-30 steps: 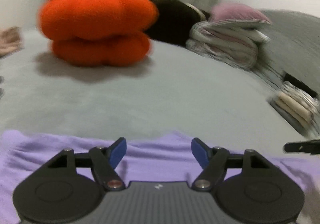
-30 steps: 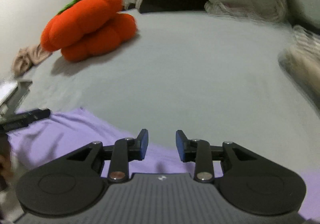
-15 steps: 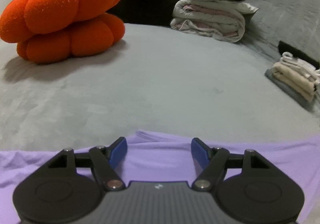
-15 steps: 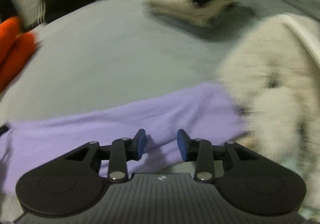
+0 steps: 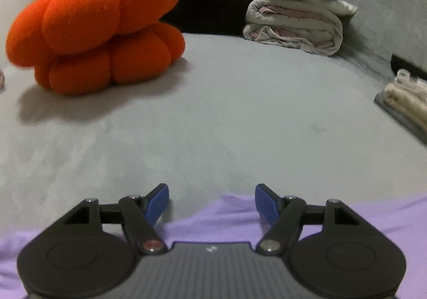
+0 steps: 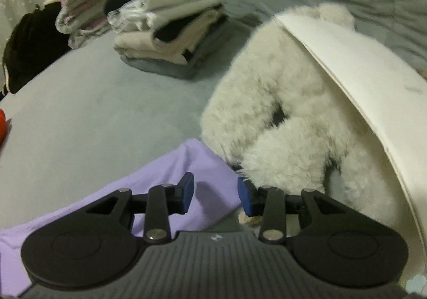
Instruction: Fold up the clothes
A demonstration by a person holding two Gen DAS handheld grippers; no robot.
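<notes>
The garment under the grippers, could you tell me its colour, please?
Plain light purple garment; right wrist view shows it best.

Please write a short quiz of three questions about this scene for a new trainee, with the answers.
1. True or false: the left gripper is shut on the purple garment.
2. Which thing lies right beside the corner of the purple garment in the right wrist view? A) the orange pumpkin cushion B) the white fluffy plush C) the stack of folded clothes
3. Fill in: the right gripper hovers with its jaws ____.

Key
1. False; its jaws are apart and hold nothing.
2. B
3. open
</notes>
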